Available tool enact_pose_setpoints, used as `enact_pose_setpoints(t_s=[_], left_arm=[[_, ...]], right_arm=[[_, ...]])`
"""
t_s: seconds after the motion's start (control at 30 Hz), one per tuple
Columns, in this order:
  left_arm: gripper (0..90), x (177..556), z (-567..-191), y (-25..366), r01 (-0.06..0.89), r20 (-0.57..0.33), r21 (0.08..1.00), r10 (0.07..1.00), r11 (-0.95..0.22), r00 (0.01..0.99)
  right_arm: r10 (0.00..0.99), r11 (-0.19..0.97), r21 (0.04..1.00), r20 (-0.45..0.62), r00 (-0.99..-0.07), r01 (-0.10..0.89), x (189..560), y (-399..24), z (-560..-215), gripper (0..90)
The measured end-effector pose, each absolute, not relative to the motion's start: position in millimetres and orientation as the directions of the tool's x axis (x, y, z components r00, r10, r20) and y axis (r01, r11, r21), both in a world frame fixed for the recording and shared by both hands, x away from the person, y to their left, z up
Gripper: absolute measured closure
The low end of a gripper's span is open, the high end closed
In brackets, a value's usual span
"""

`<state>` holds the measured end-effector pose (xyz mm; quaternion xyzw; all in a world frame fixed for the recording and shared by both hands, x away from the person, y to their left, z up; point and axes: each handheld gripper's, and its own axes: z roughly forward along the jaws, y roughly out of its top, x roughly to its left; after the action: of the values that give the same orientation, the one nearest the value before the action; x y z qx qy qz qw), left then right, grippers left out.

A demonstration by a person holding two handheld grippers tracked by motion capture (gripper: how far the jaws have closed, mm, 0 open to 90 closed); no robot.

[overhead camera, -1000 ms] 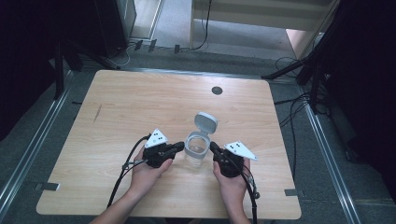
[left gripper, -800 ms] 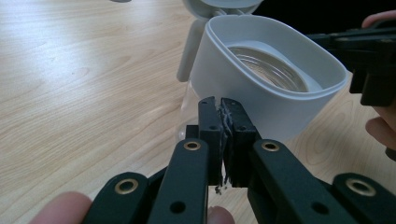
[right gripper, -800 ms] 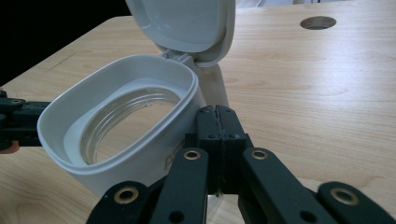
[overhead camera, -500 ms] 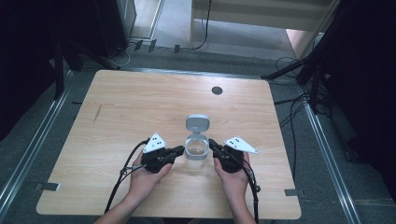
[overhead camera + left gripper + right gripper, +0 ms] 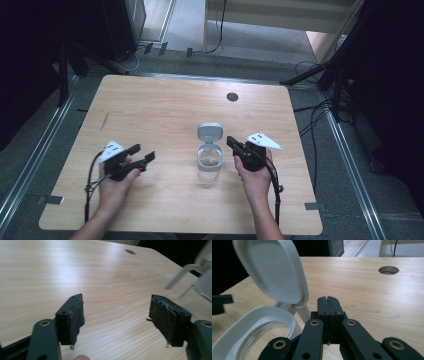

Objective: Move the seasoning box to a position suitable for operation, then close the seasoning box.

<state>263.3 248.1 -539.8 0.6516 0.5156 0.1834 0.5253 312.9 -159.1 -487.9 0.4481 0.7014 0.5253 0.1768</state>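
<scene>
Jar (image 5: 209, 161), lid (image 5: 210, 132) flipped open: just left of my right gripper (image 5: 235, 145), clenched empty. Left gripper (image 5: 142, 153) released, well apart.

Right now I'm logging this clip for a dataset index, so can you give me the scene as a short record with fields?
surface: light wooden table with a round cable hole
object: clear round jar, upright near the table's middle
lid: white hinged lid, flipped open
left gripper: fingers open, holding nothing, apart from the jar
right gripper: fingers shut, holding nothing, beside the jar
</scene>
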Motion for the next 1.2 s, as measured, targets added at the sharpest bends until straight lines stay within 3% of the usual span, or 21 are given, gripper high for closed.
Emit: enact_pose_setpoints(t_s=[0.07,0.27,0.73,1.0,1.2], left_arm=[[22.4,254.9,-541.7,283.3,0.477,-0.328,0.869,0.874,0.131,0.359],[13.8,242.3,-548.2,314.1,0.491,-0.383,0.855,0.843,0.168,0.377],[14.9,244.6,-551.7,300.8,0.482,-0.302,0.871,0.880,0.099,0.366],[15.1,244.1,-552.1,301.0,0.479,-0.304,0.872,0.878,0.100,0.370],[15.1,244.5,-552.0,300.7,0.482,-0.295,0.871,0.884,0.094,0.361]], right_arm=[[0.812,0.039,0.891,0.236,-0.534,0.453,324.0,-158.0,-484.2,90.0],[0.819,0.033,0.894,0.232,-0.525,0.446,337.8,-154.8,-471.8,90.0],[0.780,0.040,0.901,0.242,-0.577,0.432,351.6,-141.2,-457.3,89.4],[0.741,0.081,0.918,0.205,-0.640,0.387,333.5,-147.0,-453.4,90.0],[0.750,0.089,0.924,0.184,-0.635,0.373,317.1,-155.7,-456.3,90.0]])
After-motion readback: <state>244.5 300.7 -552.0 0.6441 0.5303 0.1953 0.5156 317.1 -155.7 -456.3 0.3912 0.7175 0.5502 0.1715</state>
